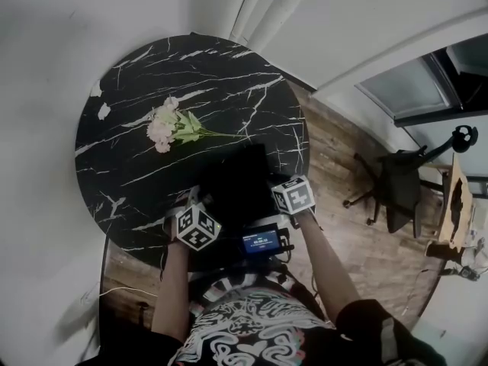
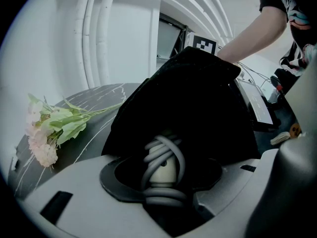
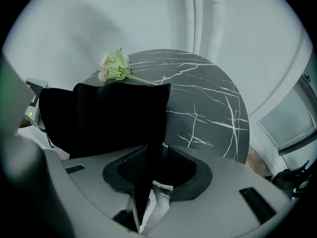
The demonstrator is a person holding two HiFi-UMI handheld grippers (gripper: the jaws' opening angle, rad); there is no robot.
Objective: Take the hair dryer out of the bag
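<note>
— Left gripper view first. What sits between the jaws?

— The left hand-held gripper is clamped on the hair dryer. It holds a cream handle end wound with grey cord, which pokes out of the mouth of the black bag. The jaws stand partway apart, set on that bundle. The rest of the dryer is hidden by the bag.

— And around the bag?

— Pink flowers lie left of the bag on the black marble tabletop. A bare forearm reaches in behind the bag. A small screen sits just right of the bag.

— Right gripper view?

— The right hand-held gripper has its jaws narrow, pinched on a fold of the bag's cloth. The cloth draws down to a point between them. The bag rises up and to the left of the jaws, and the flowers lie beyond the bag.

— Head view?

— Both grippers meet the bag at its near edge, the left one at the bag's left corner and the right one at its right corner. The bag lies on the near part of the round tabletop, with the flowers just beyond it. A chair stands well to the right of the bag, on a wood floor.
</note>
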